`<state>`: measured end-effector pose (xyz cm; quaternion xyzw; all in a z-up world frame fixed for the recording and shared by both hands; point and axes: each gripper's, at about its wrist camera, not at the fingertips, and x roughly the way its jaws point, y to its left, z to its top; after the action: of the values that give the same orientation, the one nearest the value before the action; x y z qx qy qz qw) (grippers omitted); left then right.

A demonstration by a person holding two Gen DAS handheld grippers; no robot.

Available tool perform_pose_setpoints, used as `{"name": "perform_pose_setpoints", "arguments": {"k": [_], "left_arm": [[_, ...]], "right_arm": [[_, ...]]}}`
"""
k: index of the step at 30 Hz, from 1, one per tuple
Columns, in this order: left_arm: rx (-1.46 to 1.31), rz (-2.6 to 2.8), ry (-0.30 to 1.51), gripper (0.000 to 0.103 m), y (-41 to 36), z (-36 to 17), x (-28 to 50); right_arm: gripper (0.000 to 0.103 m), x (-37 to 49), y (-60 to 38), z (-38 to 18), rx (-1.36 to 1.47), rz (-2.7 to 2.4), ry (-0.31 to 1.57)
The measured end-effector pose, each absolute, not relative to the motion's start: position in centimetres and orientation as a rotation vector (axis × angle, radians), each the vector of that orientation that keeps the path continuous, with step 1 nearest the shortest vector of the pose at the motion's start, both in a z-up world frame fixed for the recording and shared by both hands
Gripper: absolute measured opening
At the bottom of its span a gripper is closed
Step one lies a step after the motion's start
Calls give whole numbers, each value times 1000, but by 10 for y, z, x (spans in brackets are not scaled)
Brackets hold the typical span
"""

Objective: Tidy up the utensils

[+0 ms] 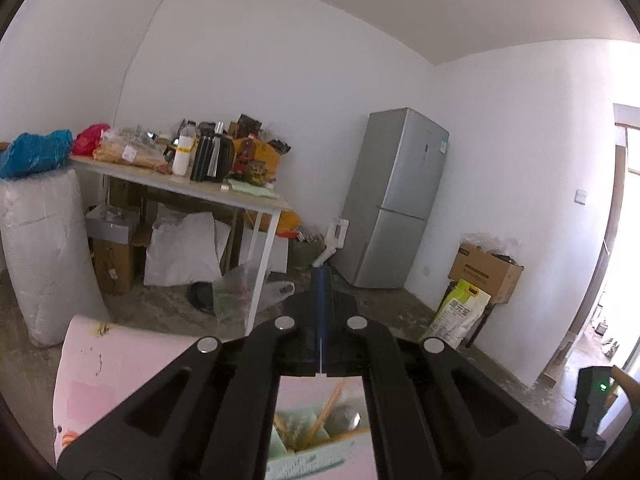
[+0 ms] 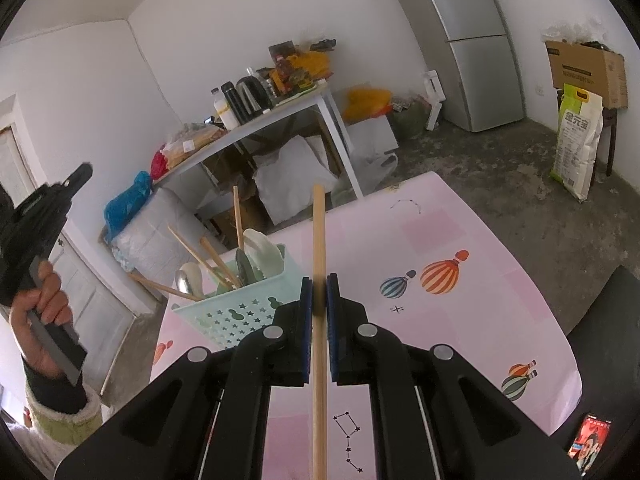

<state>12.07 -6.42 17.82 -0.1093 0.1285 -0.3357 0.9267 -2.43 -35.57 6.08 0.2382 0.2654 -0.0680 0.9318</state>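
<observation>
My right gripper (image 2: 319, 294) is shut on a wooden chopstick (image 2: 319, 240) that stands upright above the pink table (image 2: 460, 320), just right of the mint plastic basket (image 2: 240, 316). The basket holds several chopsticks (image 2: 188, 250) and spoons (image 2: 260, 246). My left gripper (image 1: 322, 280) is shut with nothing between its blue pads, raised and pointing out at the room. Under it, the basket (image 1: 316, 452) with chopsticks shows through the frame. The left gripper also shows at the left edge of the right wrist view (image 2: 78, 176), held high in a hand.
The pink table with balloon prints has its far edge (image 2: 400, 188) close behind the basket. A phone (image 2: 592, 436) lies at the table's near right. A cluttered white table (image 2: 280, 112), a grey fridge (image 2: 476, 40), a cardboard box and a rice bag stand in the room.
</observation>
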Motion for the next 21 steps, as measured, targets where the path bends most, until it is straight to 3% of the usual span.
{"name": "perform_pose_setpoints", "arguments": {"k": [4, 8, 12, 15, 21], "left_arm": [[-189, -747, 385, 0, -51, 154, 102], [-92, -745, 540, 1, -42, 98, 81], [-31, -734, 680, 24, -38, 54, 79], [9, -708, 778, 29, -42, 32, 84], [47, -677, 780, 52, -58, 25, 76]], "right_arm": [[7, -35, -362, 60, 512, -136, 530], [7, -42, -366, 52, 555, -145, 515], [7, -43, -364, 34, 631, -139, 498], [7, -39, -359, 21, 656, -132, 496], [7, -39, -356, 11, 688, -79, 500]]}}
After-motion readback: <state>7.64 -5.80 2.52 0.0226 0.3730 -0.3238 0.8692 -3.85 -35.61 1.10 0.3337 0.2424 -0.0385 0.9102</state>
